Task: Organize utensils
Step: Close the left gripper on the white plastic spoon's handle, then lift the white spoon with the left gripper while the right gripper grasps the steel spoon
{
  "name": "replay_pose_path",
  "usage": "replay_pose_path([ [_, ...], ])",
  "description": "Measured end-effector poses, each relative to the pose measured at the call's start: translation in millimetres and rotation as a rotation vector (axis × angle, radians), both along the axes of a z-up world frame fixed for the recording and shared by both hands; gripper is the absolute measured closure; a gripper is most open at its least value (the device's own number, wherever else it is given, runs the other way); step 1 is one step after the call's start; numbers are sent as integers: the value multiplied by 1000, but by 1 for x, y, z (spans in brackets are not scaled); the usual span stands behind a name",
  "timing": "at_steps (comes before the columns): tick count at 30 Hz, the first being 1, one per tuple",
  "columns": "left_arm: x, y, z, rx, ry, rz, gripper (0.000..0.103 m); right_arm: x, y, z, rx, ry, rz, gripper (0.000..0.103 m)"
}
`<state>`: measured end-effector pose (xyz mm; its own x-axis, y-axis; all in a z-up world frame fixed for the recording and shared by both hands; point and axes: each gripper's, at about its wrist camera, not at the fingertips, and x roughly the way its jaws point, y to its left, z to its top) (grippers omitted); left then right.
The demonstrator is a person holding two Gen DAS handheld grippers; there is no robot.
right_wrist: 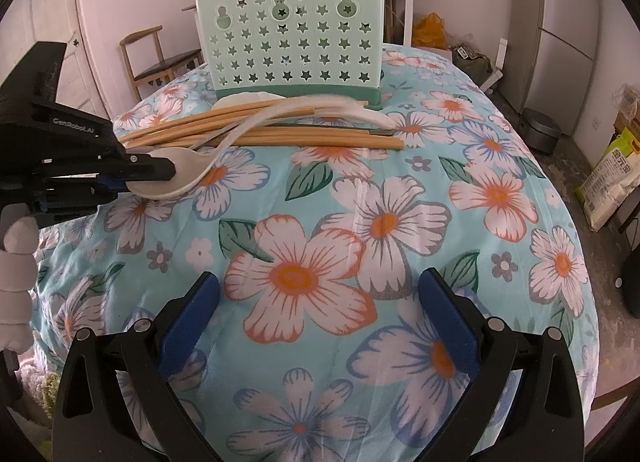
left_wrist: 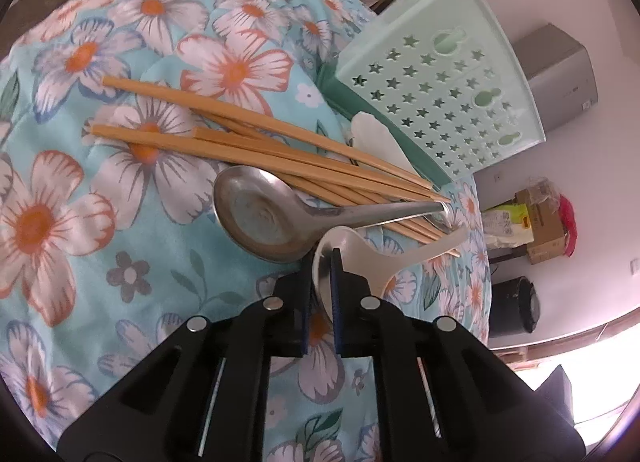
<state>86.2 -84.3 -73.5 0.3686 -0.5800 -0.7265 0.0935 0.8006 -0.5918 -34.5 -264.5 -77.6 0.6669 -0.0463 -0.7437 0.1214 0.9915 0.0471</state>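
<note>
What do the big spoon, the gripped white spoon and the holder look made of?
Big spoon: metal, probably steel; dull grey sheen, smudged bowl.
White spoon: glossy plastic or ceramic, can't tell.
Holder: matte mint plastic, moulded star cutouts.

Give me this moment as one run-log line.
left tongs: shut on white spoon bowl | right tongs: open, empty | chopsticks, metal spoon: on cloth | holder: upright

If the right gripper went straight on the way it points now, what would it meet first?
Most likely the bare floral cloth: the right gripper is open and angled down at it, with nothing between its jaws. The chopsticks and green holder lie farther on; depth is uncertain.
</note>
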Motion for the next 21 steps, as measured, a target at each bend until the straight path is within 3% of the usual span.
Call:
replay_pose_path([
  [13,-29,-6,53,95,-251,-95,97,-1,0,0,0,-11,-3,6],
  [21,-43,2,95,116,-426,-93,97,-3,1,0,-3,-24,-5,6],
])
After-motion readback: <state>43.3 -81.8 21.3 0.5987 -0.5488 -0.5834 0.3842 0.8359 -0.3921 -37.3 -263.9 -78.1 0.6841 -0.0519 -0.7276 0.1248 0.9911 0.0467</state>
